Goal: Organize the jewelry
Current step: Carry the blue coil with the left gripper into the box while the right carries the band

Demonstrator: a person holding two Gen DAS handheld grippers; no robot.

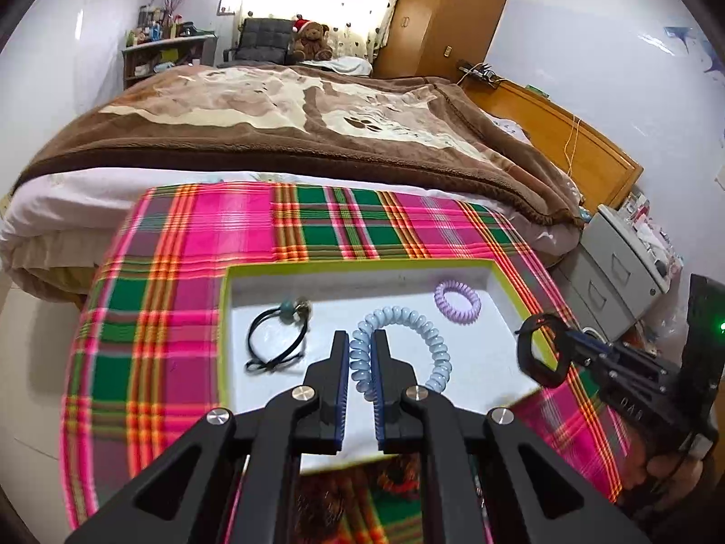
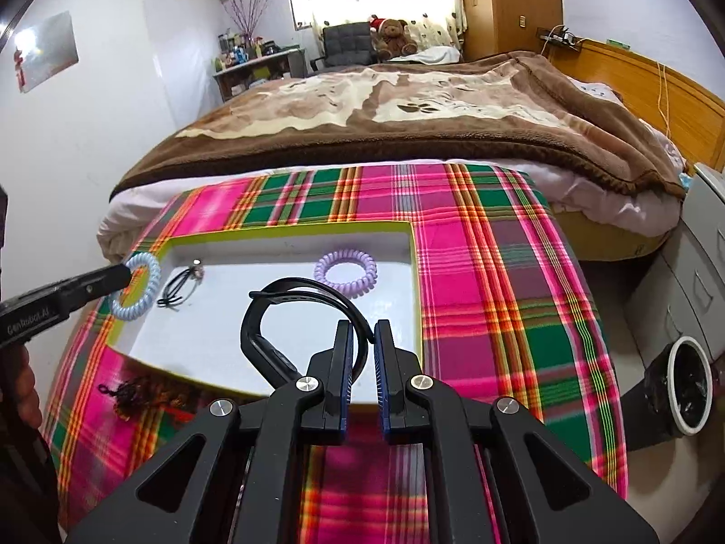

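Bedroom, plaid cloth (image 1: 190, 272) beside bed, white tray (image 1: 498, 272) on it. We carry two pieces above tray: left gripper (image 1: 361, 353) clenched on pale-blue coil band (image 1: 408, 344) near left edge, right gripper (image 2: 363, 349) clenched on black strap (image 2: 272, 313), loop leftward over middle. Purple coil (image 2: 346, 267), black cord bracelet (image 1: 276, 340) lie inside.
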